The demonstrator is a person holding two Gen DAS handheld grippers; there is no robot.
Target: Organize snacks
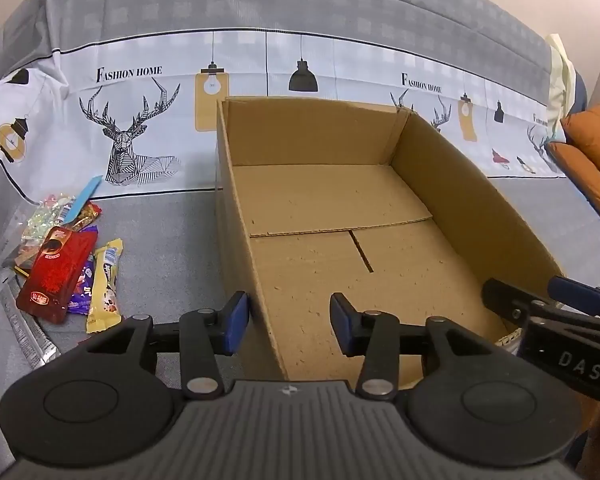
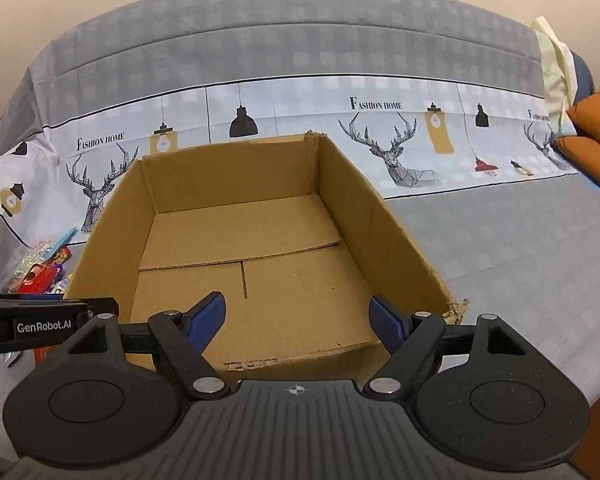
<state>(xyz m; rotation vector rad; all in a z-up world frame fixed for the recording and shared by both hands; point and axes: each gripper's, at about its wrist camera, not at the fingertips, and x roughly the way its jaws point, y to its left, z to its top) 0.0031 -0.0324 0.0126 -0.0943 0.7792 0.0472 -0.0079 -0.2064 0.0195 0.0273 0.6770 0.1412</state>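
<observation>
**Technician:** Cardboard formed the one container: an open-topped brown cardboard box (image 1: 340,216) that stood on the grey printed bed cover (image 1: 172,216). Its interior held no snacks. Why were both tools positioned at its near end?

**Inspector:** Judged from the layout, the box was the destination, so both tools faced it. The left gripper (image 1: 288,322) straddled the box's left wall, one blue pad outside and one inside, with the pads clear of the cardboard. Its fingers stood roughly half open and gripped nothing. The right gripper (image 2: 298,320) hung over the near edge of the box, its fingers spread wide with nothing between them.

**Technician:** Where were the snacks located?

**Inspector:** The snacks lay in a loose pile on the cover, left of the box and apart from it. The pile probably remained there because sorting had not begun.

**Technician:** State the counts.

**Inspector:** One box and two grippers were present. In the pile, one flat red foil pouch (image 1: 54,276), one yellow wrapped bar (image 1: 106,288), one purple packet (image 1: 85,280) partly buried, and one clear bag of mixed sweets (image 1: 46,216) could be separated. Further packets underneath could not be counted. Two orange cushions (image 1: 592,160) lay at the far right.
</observation>
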